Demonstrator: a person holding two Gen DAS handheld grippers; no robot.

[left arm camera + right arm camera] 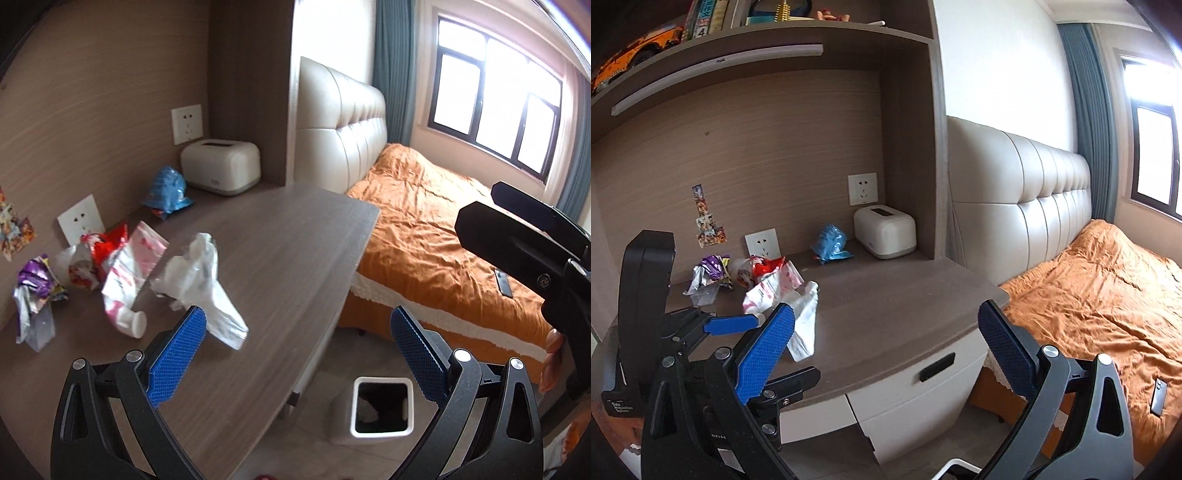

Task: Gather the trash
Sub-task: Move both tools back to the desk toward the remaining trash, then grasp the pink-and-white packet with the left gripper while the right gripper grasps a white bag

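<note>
We hold both our left gripper [297,341] and right gripper [886,341] wide open and empty. Crumpled plastic wrappers [122,254] litter the grey wooden desk [288,236]; the white square bin [382,406] below holds little, so most collecting remains.

A home bedroom: a bed [1100,295] with a rumpled orange cover and padded cream headboard [1027,192] stands beside a built-in wooden counter [886,314] with shelves of books [705,16] above, grey-blue curtains [391,70] framing a dark-framed window [495,96].
</note>
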